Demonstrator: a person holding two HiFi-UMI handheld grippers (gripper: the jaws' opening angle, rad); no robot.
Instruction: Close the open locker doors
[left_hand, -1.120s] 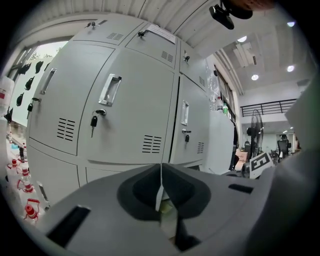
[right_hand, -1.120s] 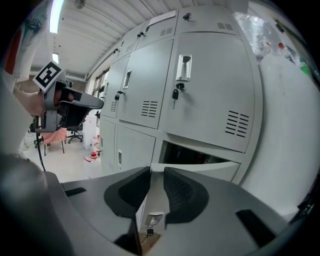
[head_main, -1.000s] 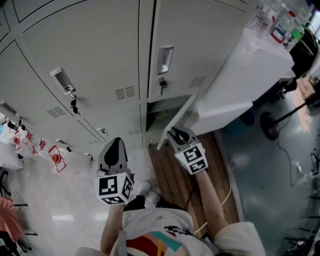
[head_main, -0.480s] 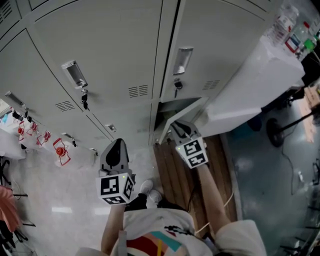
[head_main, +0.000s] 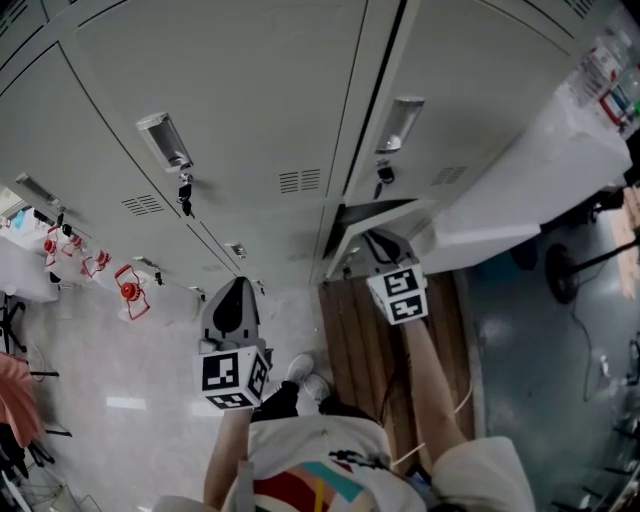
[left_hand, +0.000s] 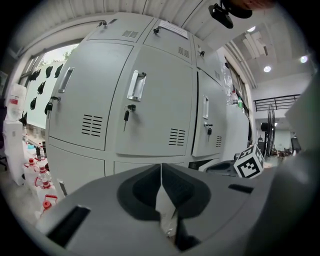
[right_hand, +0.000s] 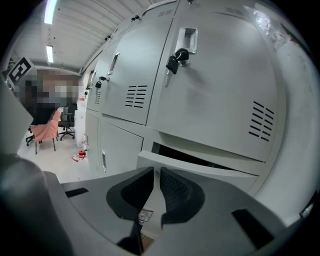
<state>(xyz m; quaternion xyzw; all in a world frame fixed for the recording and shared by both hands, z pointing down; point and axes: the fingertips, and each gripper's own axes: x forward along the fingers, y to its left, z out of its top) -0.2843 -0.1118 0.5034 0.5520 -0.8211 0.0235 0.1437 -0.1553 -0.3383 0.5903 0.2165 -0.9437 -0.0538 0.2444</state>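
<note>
**Door swings nearly shut ahead of the right tool**

Since a second ago, the lower locker door (right_hand: 215, 172) has swung from a wide angle to a narrow one. The right tool (head_main: 380, 240) has followed it in toward the bank of lockers (head_main: 250, 120).

The door is plain pale grey sheet metal, like the fronts around it. It sits in the bottom row, under an upper locker with a key (right_hand: 172, 62) hanging from its lock. It is still ajar, with a dark wedge of the compartment showing behind its top edge.

The right tool points at the door's outer face, very close to it, though I cannot tell whether it touches. Its jaws have just been closing and now stand almost together, with only a thin slit between them and nothing in it.

The left tool (head_main: 235, 290) hangs well to the left of the door, facing closed lockers. Its jaws are together and empty.

Slatted wooden boards (head_main: 350, 330) lie on the floor in front of the open compartment.
</note>
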